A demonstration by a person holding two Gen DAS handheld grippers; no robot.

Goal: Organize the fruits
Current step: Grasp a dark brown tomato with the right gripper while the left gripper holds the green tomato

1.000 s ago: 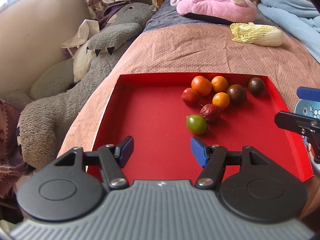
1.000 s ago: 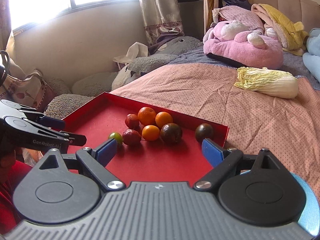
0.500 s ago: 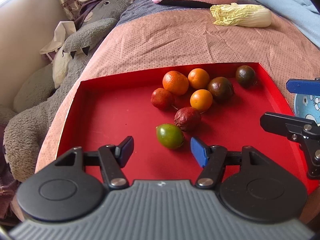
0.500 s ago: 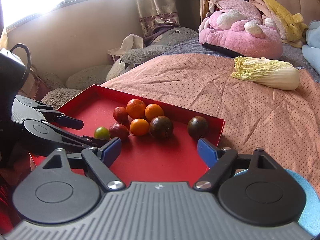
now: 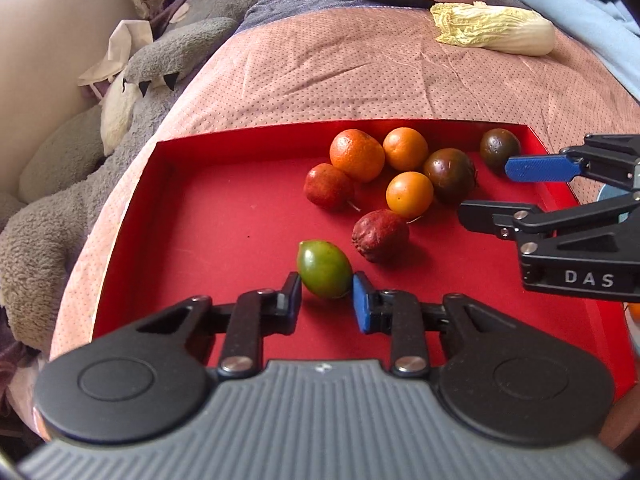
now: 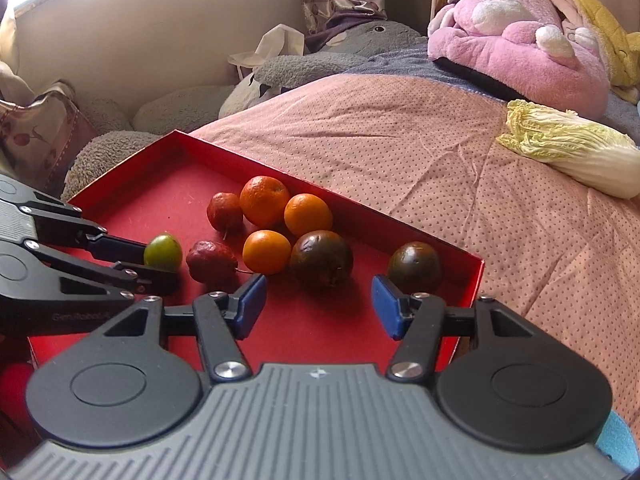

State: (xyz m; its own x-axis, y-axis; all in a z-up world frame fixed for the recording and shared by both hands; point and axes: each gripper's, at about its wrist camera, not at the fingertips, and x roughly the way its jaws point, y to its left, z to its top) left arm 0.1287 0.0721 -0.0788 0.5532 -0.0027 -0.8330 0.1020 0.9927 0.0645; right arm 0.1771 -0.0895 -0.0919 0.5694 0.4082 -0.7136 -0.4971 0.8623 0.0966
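Left gripper (image 5: 326, 298) low over the red tray (image 5: 208, 216), jaws narrowed around the green fruit (image 5: 324, 269), pads right at its sides; can't tell if it's actually clamped. Fruit sits on the tray floor, near-centre. Just beyond it: wrinkled dark-red fruit (image 5: 380, 235), then a cluster of three oranges (image 5: 409, 194), a second red fruit (image 5: 328, 187) and a dark brown fruit (image 5: 449, 175), most touching. Another dark fruit (image 5: 499, 150) lies apart in the far right corner. Right gripper (image 6: 318, 307) hovers at the tray's right side, jaws wide apart, nothing between them. Tray rests on a pink dotted bedspread (image 5: 360, 76). Farther back: napa cabbage (image 5: 494, 28), pink plush (image 6: 516, 36), grey plush (image 5: 160, 64).
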